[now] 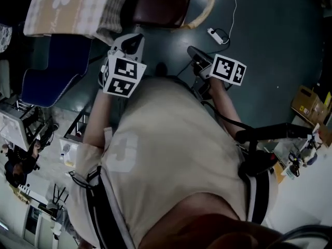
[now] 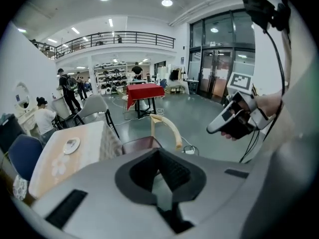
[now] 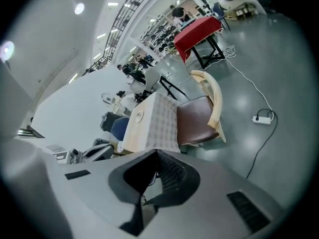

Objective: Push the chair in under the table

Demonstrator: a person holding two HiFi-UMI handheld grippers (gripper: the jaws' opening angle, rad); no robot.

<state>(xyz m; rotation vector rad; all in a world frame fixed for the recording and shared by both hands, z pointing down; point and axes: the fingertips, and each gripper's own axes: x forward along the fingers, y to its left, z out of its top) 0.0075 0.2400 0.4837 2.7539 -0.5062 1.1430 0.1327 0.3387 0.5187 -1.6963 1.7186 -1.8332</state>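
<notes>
My left gripper (image 2: 160,176) and right gripper (image 3: 153,173) were closed on nothing. The chair (image 3: 199,118) stood ahead of both, untouched, seemingly beside the worktop (image 3: 149,126), not under it; the whole push was left.

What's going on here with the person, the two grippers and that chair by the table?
A person holds a gripper in each hand. The left gripper and the right gripper both have their jaws shut on nothing, and neither touches the chair. The chair stands at the cloth-covered table, not yet pushed in.
</notes>
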